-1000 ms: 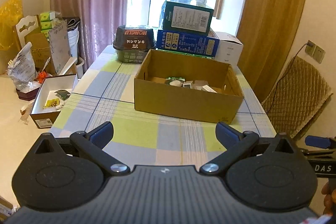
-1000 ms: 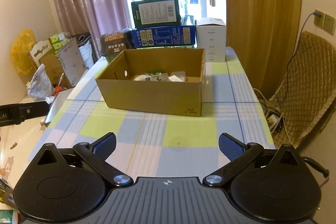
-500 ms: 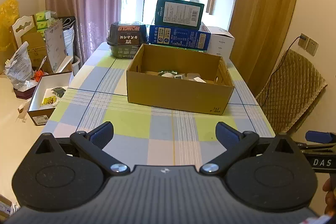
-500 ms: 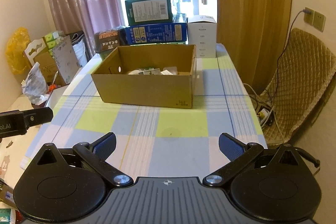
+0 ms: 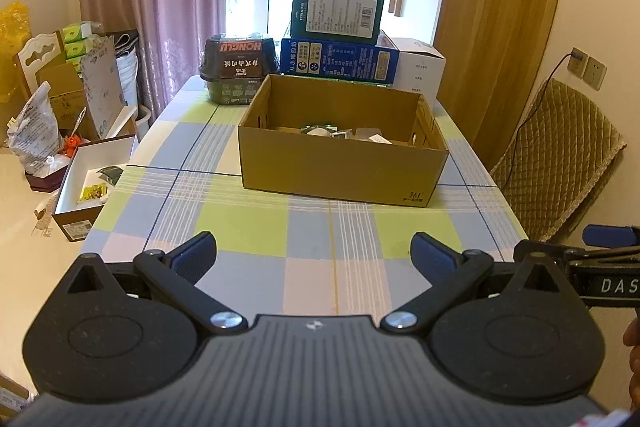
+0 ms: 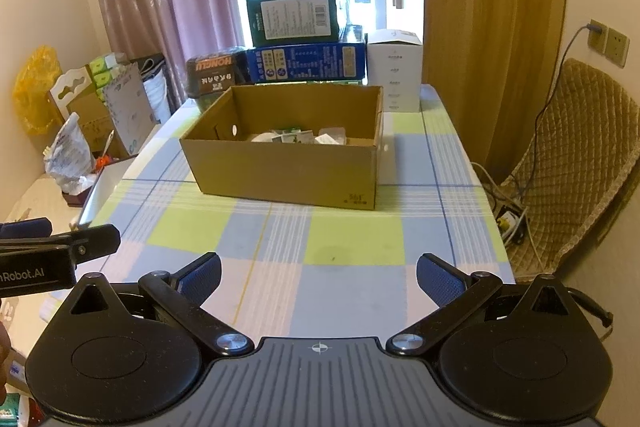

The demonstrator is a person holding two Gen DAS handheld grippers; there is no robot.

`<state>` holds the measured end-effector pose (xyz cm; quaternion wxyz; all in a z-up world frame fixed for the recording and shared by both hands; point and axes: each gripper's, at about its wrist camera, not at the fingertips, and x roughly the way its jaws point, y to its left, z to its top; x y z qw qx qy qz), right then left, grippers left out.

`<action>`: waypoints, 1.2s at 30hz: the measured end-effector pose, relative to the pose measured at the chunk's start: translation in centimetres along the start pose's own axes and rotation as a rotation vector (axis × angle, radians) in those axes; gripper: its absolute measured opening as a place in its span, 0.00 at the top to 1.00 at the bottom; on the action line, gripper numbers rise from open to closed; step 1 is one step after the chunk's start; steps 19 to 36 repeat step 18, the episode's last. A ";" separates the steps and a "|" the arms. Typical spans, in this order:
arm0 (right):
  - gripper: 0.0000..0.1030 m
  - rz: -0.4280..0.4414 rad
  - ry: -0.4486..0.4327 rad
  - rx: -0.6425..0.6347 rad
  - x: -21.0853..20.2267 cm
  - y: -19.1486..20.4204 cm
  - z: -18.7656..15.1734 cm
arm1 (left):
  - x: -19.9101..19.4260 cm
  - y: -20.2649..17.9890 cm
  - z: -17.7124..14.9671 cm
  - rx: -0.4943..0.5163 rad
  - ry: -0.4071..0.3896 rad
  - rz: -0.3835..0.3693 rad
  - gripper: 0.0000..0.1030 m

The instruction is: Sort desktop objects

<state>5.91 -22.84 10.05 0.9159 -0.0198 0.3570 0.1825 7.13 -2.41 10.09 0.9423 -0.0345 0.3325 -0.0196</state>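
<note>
Your cardboard box [image 5: 340, 167] sits open-topped near the middle of the checked tablecloth [image 5: 248, 227], well ahead of both tools. Inside it lie several small items [image 6: 296, 137], white and green; they are too small to name with any confidence, and they rest on the box floor toward the far wall.

Your left gripper [image 5: 312, 255] hangs over the near end of the table with its jaws spread wide and nothing between them. Your right gripper [image 6: 318, 277] is in the same state: fingers well apart, empty, above the near squares of the cloth. Each tool shows at the edge of the other's view, so they are side by side.

Behind the box, at the far edge of the table, a green box [image 5: 338, 13] stands on a blue box [image 5: 340, 61], with a white box [image 5: 420, 69] to the right and a dark food container [image 5: 240, 67] to the left. Off the left side of the table an open white-lined box [image 5: 92, 179] rests on a lower surface. A quilted chair [image 6: 576, 163] stands to the right.
</note>
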 end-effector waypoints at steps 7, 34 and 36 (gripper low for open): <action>0.02 -0.008 0.012 0.006 0.6 -0.1 0.0 | 0.4 0.0 -0.3 0.001 0.012 -0.006 0.01; 0.02 0.002 0.032 0.010 1.3 -0.2 -0.3 | 0.8 0.1 -0.3 -0.009 -0.002 -0.006 0.01; 0.02 0.002 0.032 0.010 1.3 -0.2 -0.3 | 0.8 0.1 -0.3 -0.009 -0.002 -0.006 0.01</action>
